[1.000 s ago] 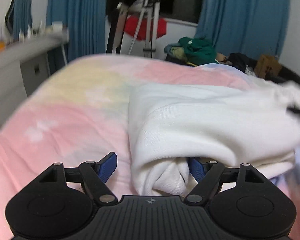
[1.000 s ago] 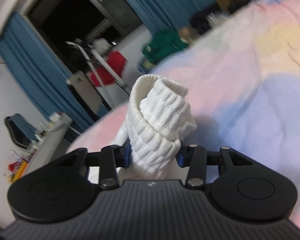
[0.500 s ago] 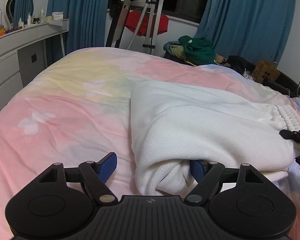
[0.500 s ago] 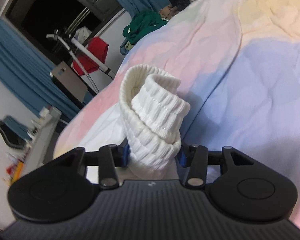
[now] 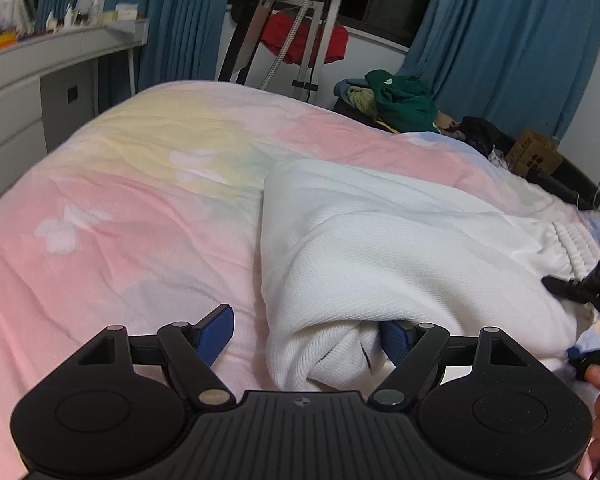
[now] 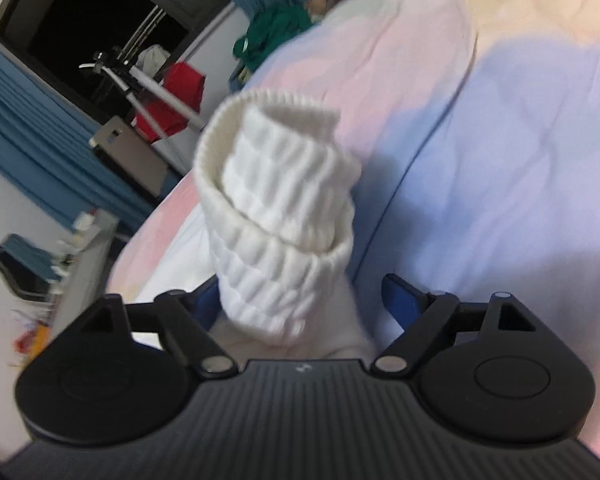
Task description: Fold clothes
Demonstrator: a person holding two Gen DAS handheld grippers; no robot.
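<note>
Since a second ago: right claw [image 6: 300,300] jaws opening off the ribbed cuff [image 6: 276,216], still between them. White sweater [image 5: 400,248] lies half-folded on the bed [image 5: 120,208], toward its right side. Left claw [image 5: 306,332] open, unchanged. Further folds likely remain.

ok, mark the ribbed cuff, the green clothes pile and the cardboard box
ribbed cuff [image 6: 284,216]: right wrist view, middle of the rolled ribbing
green clothes pile [image 5: 404,102]: left wrist view, its top fold
cardboard box [image 5: 534,156]: left wrist view, printed side
</note>
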